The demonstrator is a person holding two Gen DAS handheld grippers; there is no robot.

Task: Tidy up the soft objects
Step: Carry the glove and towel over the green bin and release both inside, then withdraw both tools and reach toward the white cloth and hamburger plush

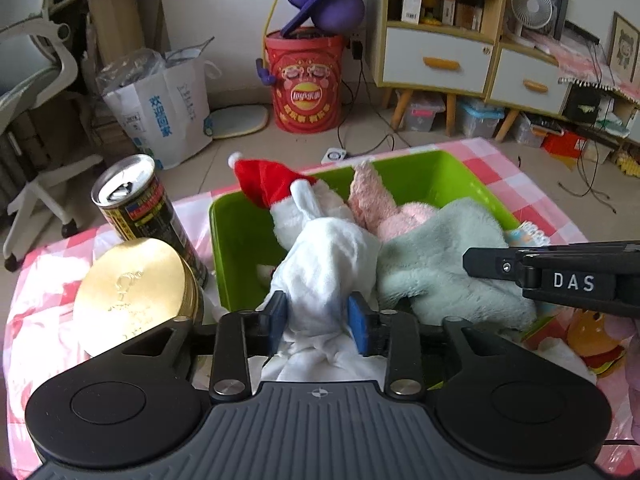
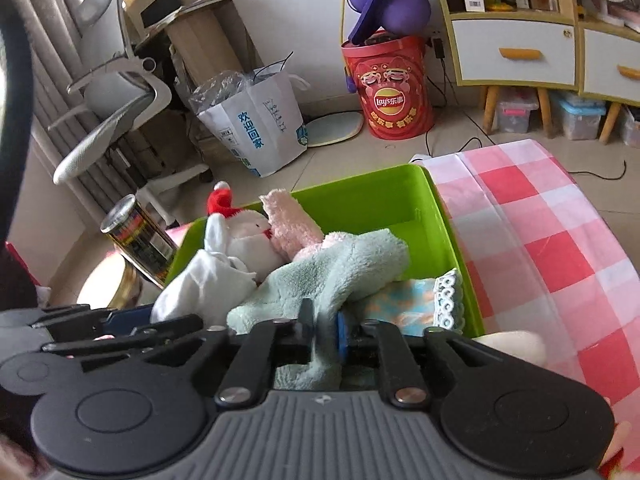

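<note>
A green plastic bin (image 1: 448, 176) sits on the pink checked tablecloth and holds a white plush with a red Santa hat (image 1: 268, 184), a pink plush (image 1: 376, 200) and a patterned cloth (image 2: 404, 304). My left gripper (image 1: 320, 316) is shut on a white cloth (image 1: 332, 256) at the bin's near edge. My right gripper (image 2: 322, 338) is shut on a pale green fluffy towel (image 2: 340, 268) that drapes over the bin's near side. The towel also shows in the left wrist view (image 1: 440, 264), beside the white cloth. The bin shows in the right wrist view (image 2: 376, 196).
A dark drink can (image 1: 140, 204) and a gold round tin (image 1: 136, 288) stand left of the bin. A burger-shaped toy (image 1: 596, 340) lies at the right. The pink checked tablecloth (image 2: 540, 232) extends right. A red Lay's bucket (image 1: 306, 80) and cabinets stand on the floor behind.
</note>
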